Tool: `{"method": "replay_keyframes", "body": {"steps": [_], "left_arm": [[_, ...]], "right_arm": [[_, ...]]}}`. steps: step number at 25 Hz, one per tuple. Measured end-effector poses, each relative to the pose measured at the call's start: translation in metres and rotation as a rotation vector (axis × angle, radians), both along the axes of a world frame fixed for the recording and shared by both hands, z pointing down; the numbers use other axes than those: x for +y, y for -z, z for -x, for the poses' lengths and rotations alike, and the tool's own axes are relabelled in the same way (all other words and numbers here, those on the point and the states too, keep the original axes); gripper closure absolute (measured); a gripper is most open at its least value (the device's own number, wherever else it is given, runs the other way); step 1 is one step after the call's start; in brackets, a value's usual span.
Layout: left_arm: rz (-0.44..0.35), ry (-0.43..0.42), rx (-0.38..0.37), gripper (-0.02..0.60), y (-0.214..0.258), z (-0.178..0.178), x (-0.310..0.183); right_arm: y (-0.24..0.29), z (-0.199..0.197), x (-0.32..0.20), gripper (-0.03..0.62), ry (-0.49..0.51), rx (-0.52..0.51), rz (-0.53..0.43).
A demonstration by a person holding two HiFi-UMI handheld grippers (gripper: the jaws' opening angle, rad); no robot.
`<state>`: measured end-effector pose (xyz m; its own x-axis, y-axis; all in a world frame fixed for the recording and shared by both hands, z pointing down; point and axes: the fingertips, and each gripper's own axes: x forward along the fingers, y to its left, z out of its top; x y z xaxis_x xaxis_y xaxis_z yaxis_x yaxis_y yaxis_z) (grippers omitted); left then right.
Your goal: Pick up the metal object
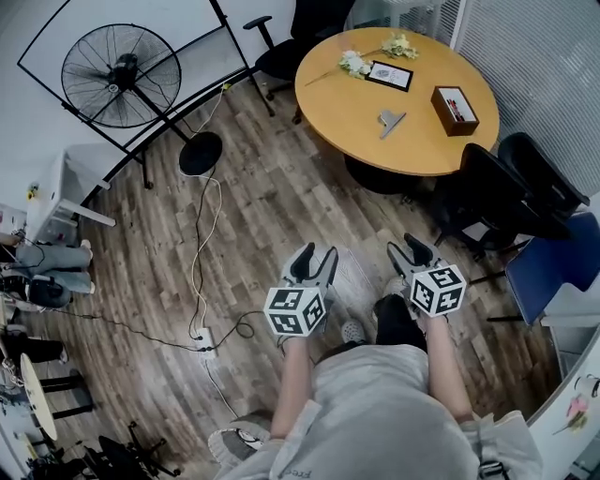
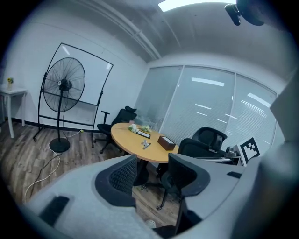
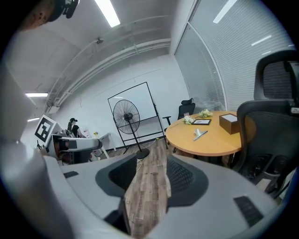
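- Table (image 1: 412, 150), round and wooden, stands ahead across the plank floor (image 1: 281, 197).
- Fan (image 1: 120, 77) on its stand sits off to the left.
- Left gripper (image 1: 315, 257) and right gripper (image 1: 405, 251) hover over the floor, jaws wide apart, nothing between them.
- Brown box (image 1: 455, 110) rests near the table's right edge.
- Metal object (image 1: 391, 122) lies on the tabletop, left of the box, well apart from both grippers.

Bright ceiling-strip light (image 3: 107, 13), fisheye-warped dark edges
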<state>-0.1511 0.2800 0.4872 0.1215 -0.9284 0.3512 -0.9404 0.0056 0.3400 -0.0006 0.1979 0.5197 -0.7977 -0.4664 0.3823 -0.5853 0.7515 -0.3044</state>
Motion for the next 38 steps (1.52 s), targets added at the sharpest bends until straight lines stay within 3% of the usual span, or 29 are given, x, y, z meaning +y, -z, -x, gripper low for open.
{"method": "replay_keyframes", "body": {"steps": [7,14,27,38], "left_arm": [[-0.038,0.056,-0.014,0.399,0.000,0.019,-0.024],[0.025,0.003,-0.045,0.399,-0.007,0.033,-0.079],[0.067,-0.074,-0.088,0.399,0.011,0.045,-0.231],[0.079,-0.182,-0.096,0.399,0.005,0.034,-0.372]], "right_arm": [[-0.008,0.010,-0.028,0.387,-0.001,-0.022,0.016],[-0.010,0.037,-0.081,0.387,0.007,-0.056,0.031],[0.001,0.056,-0.219,0.387,-0.036,-0.114,0.055],[-0.002,0.049,-0.345,0.387,-0.120,-0.120,0.053]]}}
